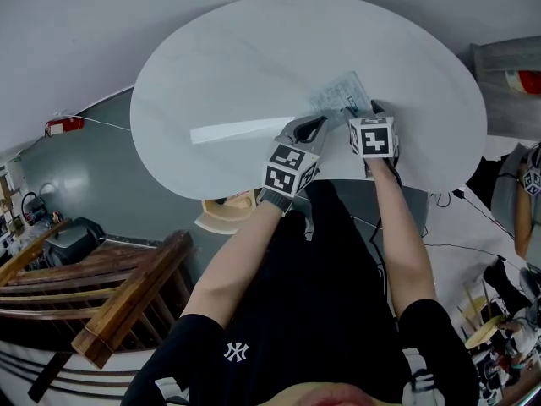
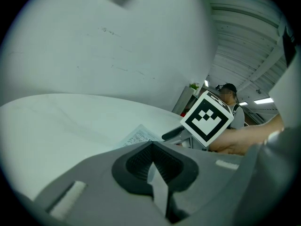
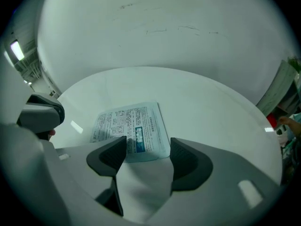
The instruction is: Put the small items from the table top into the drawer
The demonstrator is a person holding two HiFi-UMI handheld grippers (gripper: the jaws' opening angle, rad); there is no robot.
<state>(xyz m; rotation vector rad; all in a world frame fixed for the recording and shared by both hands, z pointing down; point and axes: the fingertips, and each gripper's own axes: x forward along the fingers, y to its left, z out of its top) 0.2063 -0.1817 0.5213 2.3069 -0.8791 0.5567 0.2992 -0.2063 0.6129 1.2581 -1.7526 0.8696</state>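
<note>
A flat printed packet (image 1: pixel 342 96) with blue and black print lies on the round white table (image 1: pixel 211 66), on its near right part. My right gripper (image 3: pixel 148 149) is open, its two dark pads either side of the packet's (image 3: pixel 131 128) near edge, just above the table. My left gripper (image 1: pixel 314 125) sits close beside the right gripper (image 1: pixel 362 110), at the packet's left corner. In the left gripper view its jaw tips meet at the left gripper (image 2: pixel 149 147), shut with nothing between them; the packet (image 2: pixel 138 135) lies just beyond. No drawer shows in any view.
A wooden bench (image 1: pixel 127 303) stands at the lower left beside the table. A beige dish-like object (image 1: pixel 226 214) sits under the table's near edge. Cables (image 1: pixel 473 210) trail on the floor at right, where another person (image 1: pixel 526 197) stands.
</note>
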